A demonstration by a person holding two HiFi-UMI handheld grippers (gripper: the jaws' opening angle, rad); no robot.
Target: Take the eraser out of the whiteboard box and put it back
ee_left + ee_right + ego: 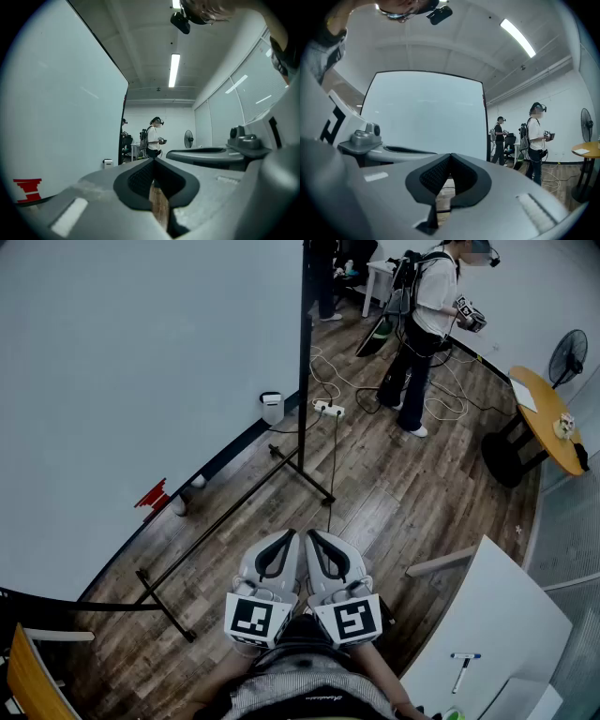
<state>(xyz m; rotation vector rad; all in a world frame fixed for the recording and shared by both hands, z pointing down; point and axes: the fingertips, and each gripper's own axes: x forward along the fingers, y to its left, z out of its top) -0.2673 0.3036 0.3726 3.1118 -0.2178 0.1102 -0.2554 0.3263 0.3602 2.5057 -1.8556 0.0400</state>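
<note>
The big whiteboard (122, 381) fills the left of the head view on a black wheeled stand (234, 512). A small white box (272, 407) hangs at its lower edge, also in the left gripper view (108, 162). A red object (153, 495) sticks to the board lower down. No eraser shows. My left gripper (292, 534) and right gripper (313, 534) are held side by side close to my body, level, well short of the board. Both are shut with nothing between the tips, as the left gripper view (153, 160) and right gripper view (450, 154) show.
A person (427, 324) with their own grippers stands at the far end among floor cables and a power strip (328, 410). A round wooden table (548, 418) and a fan (567, 354) are at the right. A white table (487, 624) with a marker (464, 667) is near right.
</note>
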